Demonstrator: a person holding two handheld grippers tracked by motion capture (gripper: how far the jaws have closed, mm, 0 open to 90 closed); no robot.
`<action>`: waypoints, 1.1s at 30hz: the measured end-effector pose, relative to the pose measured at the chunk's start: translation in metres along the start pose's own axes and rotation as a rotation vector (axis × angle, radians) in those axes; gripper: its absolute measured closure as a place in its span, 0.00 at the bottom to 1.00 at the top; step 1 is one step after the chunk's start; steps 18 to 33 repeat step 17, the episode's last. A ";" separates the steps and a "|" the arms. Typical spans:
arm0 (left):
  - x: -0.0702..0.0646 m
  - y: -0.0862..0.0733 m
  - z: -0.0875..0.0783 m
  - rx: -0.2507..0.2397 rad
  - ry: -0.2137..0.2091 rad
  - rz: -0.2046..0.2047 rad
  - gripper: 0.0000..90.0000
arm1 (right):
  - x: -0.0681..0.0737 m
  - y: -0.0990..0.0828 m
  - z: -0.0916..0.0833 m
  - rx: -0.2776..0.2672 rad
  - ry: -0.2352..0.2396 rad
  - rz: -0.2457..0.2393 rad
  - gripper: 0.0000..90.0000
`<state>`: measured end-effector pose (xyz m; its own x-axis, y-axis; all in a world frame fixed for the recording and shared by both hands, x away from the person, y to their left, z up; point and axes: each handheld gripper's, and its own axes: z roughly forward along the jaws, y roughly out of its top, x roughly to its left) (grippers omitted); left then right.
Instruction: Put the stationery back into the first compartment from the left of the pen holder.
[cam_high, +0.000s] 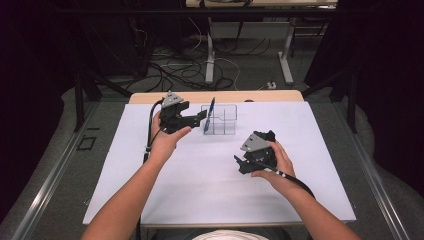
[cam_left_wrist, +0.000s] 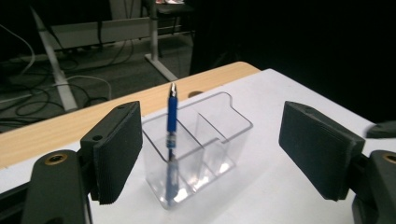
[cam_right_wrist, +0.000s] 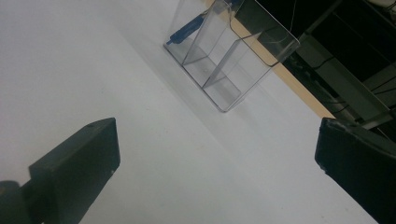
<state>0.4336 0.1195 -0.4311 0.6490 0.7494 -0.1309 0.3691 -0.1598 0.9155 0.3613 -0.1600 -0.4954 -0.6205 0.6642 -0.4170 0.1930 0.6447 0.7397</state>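
Upright, the blue pen (cam_left_wrist: 172, 122) stands tip-down in the clear organizer (cam_left_wrist: 219, 140), both grippers' fingers released

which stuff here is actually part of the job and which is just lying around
Part of the job:
- blue pen, standing tilted in an end compartment
- clear organizer
- left gripper, open, near the organizer

Just there:
- right gripper, open, nothing between its jaws
- cables on the floor
- table legs beyond
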 end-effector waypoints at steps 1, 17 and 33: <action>-0.001 -0.002 -0.003 0.004 -0.007 0.002 0.23 | -0.001 0.000 0.000 -0.002 -0.001 0.001 0.00; -0.007 -0.044 -0.036 0.054 0.001 -0.028 0.00 | -0.007 -0.006 -0.002 0.005 0.022 0.076 0.00; -0.007 -0.044 -0.036 0.054 0.001 -0.028 0.00 | -0.007 -0.006 -0.002 0.005 0.022 0.076 0.00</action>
